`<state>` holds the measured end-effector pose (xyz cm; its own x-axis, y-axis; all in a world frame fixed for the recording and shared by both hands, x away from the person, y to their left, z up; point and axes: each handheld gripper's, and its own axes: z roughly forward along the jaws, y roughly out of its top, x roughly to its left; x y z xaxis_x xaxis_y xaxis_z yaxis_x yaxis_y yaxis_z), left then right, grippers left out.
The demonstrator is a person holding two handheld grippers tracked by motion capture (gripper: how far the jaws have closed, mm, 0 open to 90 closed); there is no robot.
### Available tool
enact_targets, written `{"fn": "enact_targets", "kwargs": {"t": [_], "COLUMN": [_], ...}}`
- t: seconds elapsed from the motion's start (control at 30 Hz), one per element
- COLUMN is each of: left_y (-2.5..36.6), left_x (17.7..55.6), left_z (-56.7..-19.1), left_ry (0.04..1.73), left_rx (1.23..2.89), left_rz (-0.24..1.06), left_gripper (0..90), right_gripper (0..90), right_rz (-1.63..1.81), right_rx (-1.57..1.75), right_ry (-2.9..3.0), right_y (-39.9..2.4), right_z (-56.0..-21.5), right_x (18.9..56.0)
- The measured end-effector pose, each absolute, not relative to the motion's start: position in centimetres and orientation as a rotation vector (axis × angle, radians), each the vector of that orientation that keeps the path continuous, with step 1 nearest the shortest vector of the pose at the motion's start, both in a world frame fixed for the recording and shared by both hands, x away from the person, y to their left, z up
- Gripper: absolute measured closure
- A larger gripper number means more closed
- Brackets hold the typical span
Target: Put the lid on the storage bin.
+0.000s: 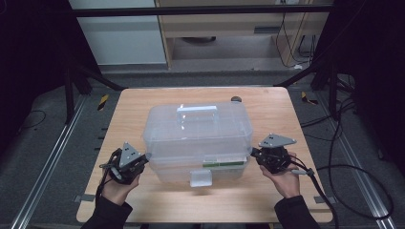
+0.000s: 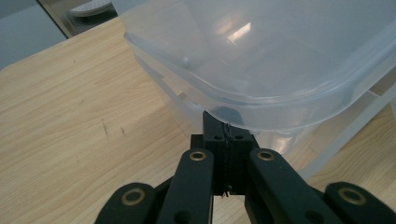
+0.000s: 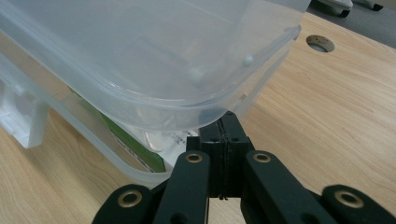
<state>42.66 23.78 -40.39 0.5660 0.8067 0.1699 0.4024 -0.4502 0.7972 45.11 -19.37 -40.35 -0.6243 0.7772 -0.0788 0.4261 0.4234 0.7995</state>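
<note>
A light wooden table [image 1: 143, 102] is standing on a grey floor [image 1: 47, 143], with metal rails [image 1: 52, 157] running along both sides. Black cables [image 1: 353, 167] are lying at the right. At the far side a pale wooden cabinet [image 1: 229, 28] is facing the table; darkness is filling both edges.

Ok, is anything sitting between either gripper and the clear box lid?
Nothing visible. The shut left gripper and shut right gripper each have their tips right under the lid rim at opposite ends of the box; only bare table lies around.
</note>
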Motion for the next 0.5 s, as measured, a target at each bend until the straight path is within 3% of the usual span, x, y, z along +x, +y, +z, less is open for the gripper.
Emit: {"fn": "enact_targets", "kwargs": {"t": [0.5], "left_y": [25.4], "left_x": [43.9], "left_z": [-42.1], "left_ry": [1.084], "left_rx": [2.105], "left_rz": [0.718], "left_gripper": [86.6], "right_gripper": [89.9], "right_rz": [0.948], "right_rx": [1.086], "right_ry": [2.274], "right_y": [-20.2], "right_z": [-41.8], "right_x": [45.8]}}
